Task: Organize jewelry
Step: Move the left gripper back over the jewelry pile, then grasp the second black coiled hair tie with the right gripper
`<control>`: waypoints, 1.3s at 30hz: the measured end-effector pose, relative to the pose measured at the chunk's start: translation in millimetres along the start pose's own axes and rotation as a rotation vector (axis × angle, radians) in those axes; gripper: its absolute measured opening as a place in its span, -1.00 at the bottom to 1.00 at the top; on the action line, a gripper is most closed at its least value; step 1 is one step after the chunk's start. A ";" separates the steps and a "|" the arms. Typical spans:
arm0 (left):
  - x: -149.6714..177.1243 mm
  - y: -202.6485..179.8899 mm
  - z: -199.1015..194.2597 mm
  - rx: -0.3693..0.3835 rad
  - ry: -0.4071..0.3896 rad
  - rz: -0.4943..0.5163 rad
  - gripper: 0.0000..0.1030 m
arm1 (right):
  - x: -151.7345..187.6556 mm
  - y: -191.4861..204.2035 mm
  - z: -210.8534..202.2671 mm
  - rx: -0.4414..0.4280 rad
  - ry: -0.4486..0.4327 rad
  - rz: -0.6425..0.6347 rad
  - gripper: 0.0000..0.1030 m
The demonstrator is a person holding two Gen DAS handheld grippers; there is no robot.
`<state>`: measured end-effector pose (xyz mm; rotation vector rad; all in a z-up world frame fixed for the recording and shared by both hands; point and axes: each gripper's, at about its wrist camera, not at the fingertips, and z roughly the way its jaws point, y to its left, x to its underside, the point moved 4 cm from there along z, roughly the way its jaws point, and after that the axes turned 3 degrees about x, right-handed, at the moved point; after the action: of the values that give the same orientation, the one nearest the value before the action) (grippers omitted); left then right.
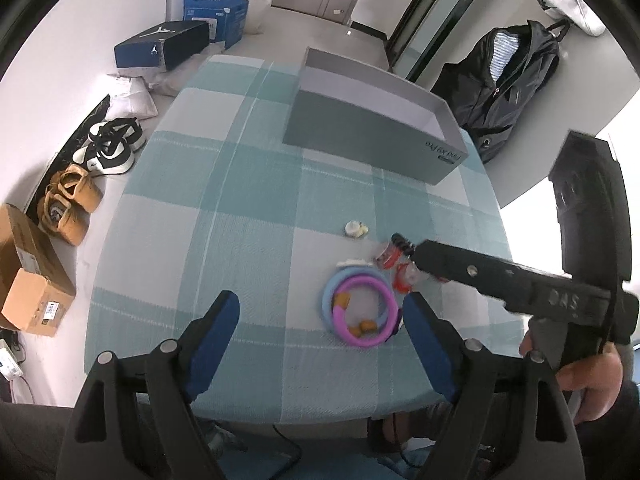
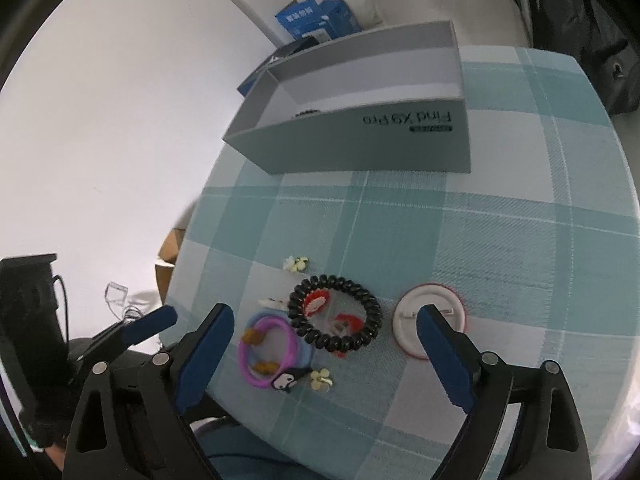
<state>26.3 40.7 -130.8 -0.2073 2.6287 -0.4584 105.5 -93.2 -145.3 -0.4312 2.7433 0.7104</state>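
Room: white walls are bounding a pale floor, with shoes (image 1: 108,148), cardboard boxes (image 1: 32,276) and a dark jacket (image 1: 508,92) lying around the table
Table: teal-and-white checked cloth (image 1: 248,208) is covering it and carrying everything for the task
Grey box (image 2: 360,136): sitting open-topped toward 12 o'clock on the cloth, well apart from the jewelry; something dark and beaded is showing inside near its front wall, too small to tell
Purple ring (image 2: 268,354): lying flat on a blue ring (image 2: 307,354) at about 7 o'clock in the right wrist view, with small brown charms on it
Black coil hair tie (image 2: 336,312): lying just beside the rings at their 1 o'clock, circling red-and-white pieces (image 2: 316,302)
Round badge (image 2: 430,324): lying pin side up at 3 o'clock of the hair tie, partly behind a blue pad
Flower clips: one (image 2: 296,264) lying at 11 o'clock of the hair tie, another (image 2: 322,378) at 6 o'clock beside a small penguin charm (image 2: 286,380)
Left gripper (image 1: 320,320): hanging over the cloth with jaws spread wide, gripping nothing, the rings lying between its pads and against the right one
Right gripper (image 2: 324,332): pointing down at the jewelry with jaws spread wide, gripping nothing, the hair tie lying between its pads untouched
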 end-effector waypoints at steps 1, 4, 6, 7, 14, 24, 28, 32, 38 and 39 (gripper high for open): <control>1.8 0.2 1.2 -0.002 0.003 0.004 0.56 | 0.3 0.6 2.5 0.011 0.004 -0.001 0.69; 7.3 -0.4 6.8 -0.008 0.022 0.021 0.56 | 1.0 2.2 5.7 0.038 0.006 -0.026 0.62; 10.2 -0.1 9.9 -0.009 0.036 0.035 0.56 | 1.6 4.2 7.5 0.048 0.011 -0.046 0.48; 11.2 -0.5 11.2 -0.008 0.042 0.041 0.56 | 1.6 4.8 7.1 0.059 0.005 -0.055 0.46; 12.1 -0.3 13.0 0.000 0.051 0.038 0.56 | 3.7 1.5 4.9 0.075 0.008 -0.068 -0.03; 10.9 1.7 15.7 -0.002 0.056 0.018 0.56 | 4.0 8.0 -3.4 0.063 -0.010 -0.103 -0.18; 9.6 3.2 15.9 -0.001 0.053 0.014 0.56 | -1.7 7.7 -13.1 0.024 -0.044 -0.082 -0.19; 10.4 0.8 17.3 0.030 0.066 0.016 0.56 | -8.1 6.7 -26.3 -0.014 -0.096 -0.048 -0.19; 19.3 -13.4 25.9 0.050 0.106 0.070 0.56 | -16.4 0.8 -41.0 -0.038 -0.137 -0.010 -0.19; 20.2 -16.3 26.9 0.051 0.108 0.081 0.56 | -16.6 1.4 -39.9 -0.040 -0.137 -0.009 -0.19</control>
<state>22.1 13.4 -156.0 -0.0607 2.7144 -0.5221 112.8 -108.6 -105.6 -0.3877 2.6021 0.7645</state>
